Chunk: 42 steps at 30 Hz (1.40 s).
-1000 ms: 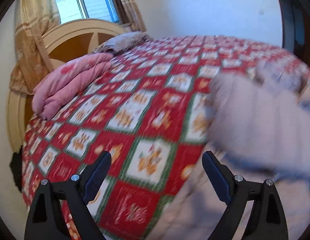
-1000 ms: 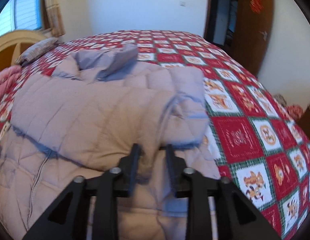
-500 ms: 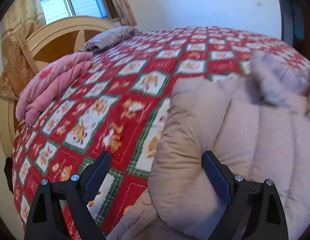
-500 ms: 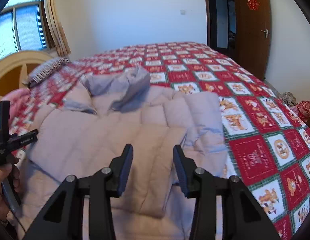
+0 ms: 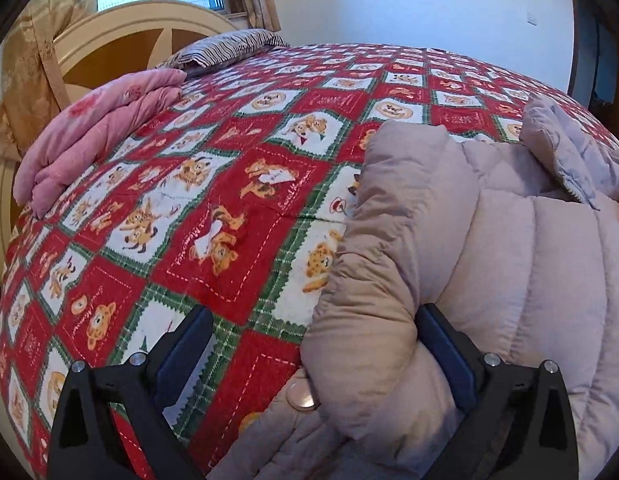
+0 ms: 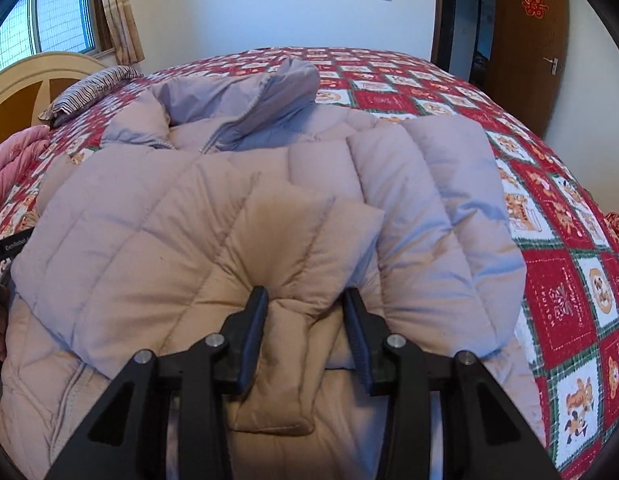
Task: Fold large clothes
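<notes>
- Puffer jacket (image 6: pixel 237 216), pale beige and quilted, lies spread on the bed (image 6: pixel 565 280), filling the middle of the right wrist view; its collar (image 6: pixel 265 96) stands up toward 12 o'clock.
- Both sleeves are folded in across the body; the right-hand sleeve (image 6: pixel 437 208) lies from 1 o'clock down toward 5 o'clock, and a cuff end (image 6: pixel 293 240) sits at centre.
- Right tool (image 6: pixel 305 316) has its jaws spread, with a fold of the jacket bulging up between them; whether the pads press on the cloth I cannot tell.
- Left tool (image 5: pixel 309 340) is spread wide at 6 o'clock of its own view; its right finger (image 5: pixel 441 344) is pushed into the jacket's (image 5: pixel 489 272) padded side fold, its left finger (image 5: pixel 185 340) hangs over bare quilt.
- A round snap button (image 5: pixel 302 399) shows on the jacket's lower layer between those fingers.
- The bed's red-and-white checked quilt (image 5: pixel 229 200) carries bear pictures.
- Folded pink blanket (image 5: pixel 97 132) lies at 10 o'clock in the left view, a striped pillow (image 5: pixel 225 48) at 11, both by the cream headboard (image 5: pixel 121 28).
- Window (image 6: pixel 45 20) at 10 o'clock and brown door (image 6: pixel 529 40) at 2 in the right view.
</notes>
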Each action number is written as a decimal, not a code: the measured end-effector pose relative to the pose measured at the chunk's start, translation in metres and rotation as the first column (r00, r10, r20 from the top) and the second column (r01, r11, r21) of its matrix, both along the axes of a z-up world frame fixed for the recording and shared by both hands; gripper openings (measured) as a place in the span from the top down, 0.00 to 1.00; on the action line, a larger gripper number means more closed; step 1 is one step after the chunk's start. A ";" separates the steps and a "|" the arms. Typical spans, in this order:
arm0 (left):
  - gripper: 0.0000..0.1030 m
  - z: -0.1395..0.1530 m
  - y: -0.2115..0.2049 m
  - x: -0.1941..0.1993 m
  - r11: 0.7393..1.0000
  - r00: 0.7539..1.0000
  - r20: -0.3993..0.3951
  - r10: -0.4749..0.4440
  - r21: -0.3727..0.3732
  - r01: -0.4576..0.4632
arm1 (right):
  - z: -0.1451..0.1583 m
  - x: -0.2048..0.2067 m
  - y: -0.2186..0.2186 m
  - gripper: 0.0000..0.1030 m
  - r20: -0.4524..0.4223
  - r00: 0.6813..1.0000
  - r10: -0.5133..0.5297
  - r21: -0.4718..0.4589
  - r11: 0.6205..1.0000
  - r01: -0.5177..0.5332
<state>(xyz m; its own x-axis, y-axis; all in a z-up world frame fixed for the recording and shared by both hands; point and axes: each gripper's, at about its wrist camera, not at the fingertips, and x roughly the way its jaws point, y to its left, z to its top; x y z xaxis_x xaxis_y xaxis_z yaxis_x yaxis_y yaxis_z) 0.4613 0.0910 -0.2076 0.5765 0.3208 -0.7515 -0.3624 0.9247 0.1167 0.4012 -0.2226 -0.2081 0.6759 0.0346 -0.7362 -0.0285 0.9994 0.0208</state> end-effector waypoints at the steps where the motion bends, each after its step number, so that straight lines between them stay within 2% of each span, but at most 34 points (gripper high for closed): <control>1: 0.01 0.000 0.000 0.001 1.000 1.000 0.000 -0.001 0.000 0.001 | 0.000 0.000 0.002 0.59 0.001 1.000 0.000 -0.007 1.000 0.000; 8: 0.01 0.004 -0.001 -0.001 1.000 1.000 0.003 -0.002 0.012 0.002 | -0.002 0.001 0.006 0.59 0.005 1.000 0.002 -0.045 0.999 -0.002; 10: 0.01 0.017 0.000 -0.006 1.000 1.000 -0.008 0.013 0.013 -0.013 | -0.001 0.001 0.005 0.59 0.006 1.000 0.003 -0.040 0.999 -0.003; 12: 0.01 0.040 -0.001 -0.016 1.000 0.999 0.043 0.003 0.007 -0.003 | 0.007 -0.004 0.000 0.59 0.011 1.000 0.012 -0.008 1.000 -0.012; 14: 0.01 0.066 -0.004 -0.022 1.000 0.992 0.123 -0.009 -0.014 0.011 | 0.022 -0.012 -0.010 0.59 0.059 0.998 0.010 0.043 0.999 -0.013; 17: 0.01 0.082 -0.011 -0.006 0.999 0.990 0.139 -0.012 -0.046 0.019 | 0.050 -0.014 -0.033 0.57 0.162 0.985 -0.053 0.083 0.996 0.040; 20: 0.01 0.071 -0.020 0.023 1.000 0.995 0.100 0.004 -0.007 -0.003 | 0.056 0.002 -0.054 0.43 0.184 0.973 -0.143 0.070 0.989 0.132; 22: 0.01 0.050 -0.025 0.040 1.000 0.999 0.046 0.014 0.024 -0.015 | 0.051 0.019 -0.068 0.43 0.172 0.967 -0.188 0.045 0.982 0.183; 24: 0.01 0.024 -0.027 0.056 0.998 0.999 -0.022 0.031 0.053 -0.029 | 0.037 0.037 -0.078 0.43 0.130 0.973 -0.191 0.034 0.981 0.189; 25: 0.01 0.017 -0.026 0.059 0.999 0.999 -0.034 0.031 0.042 -0.030 | 0.029 0.044 -0.081 0.43 0.099 0.978 -0.182 0.030 0.983 0.179; 27: 0.01 0.010 -0.022 0.058 0.999 0.999 -0.017 0.040 0.004 -0.040 | 0.014 0.053 -0.085 0.43 0.056 0.985 -0.160 0.039 0.987 0.158; 32: 0.01 0.002 -0.019 0.056 0.999 0.999 -0.006 0.041 -0.031 -0.041 | 0.001 0.060 -0.088 0.43 0.006 0.988 -0.152 0.053 0.987 0.151; 42: 0.01 -0.001 -0.021 0.055 0.998 0.999 0.002 0.041 -0.044 -0.041 | -0.003 0.057 -0.088 0.43 0.007 0.987 -0.158 0.043 0.987 0.158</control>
<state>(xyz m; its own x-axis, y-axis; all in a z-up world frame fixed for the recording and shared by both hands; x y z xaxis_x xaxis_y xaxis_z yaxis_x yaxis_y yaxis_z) 0.5164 0.0702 -0.2083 0.5658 0.3111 -0.7636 -0.4004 0.9132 0.0754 0.4585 -0.3105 -0.2112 0.6833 -0.0423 -0.7290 0.1291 0.9896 0.0636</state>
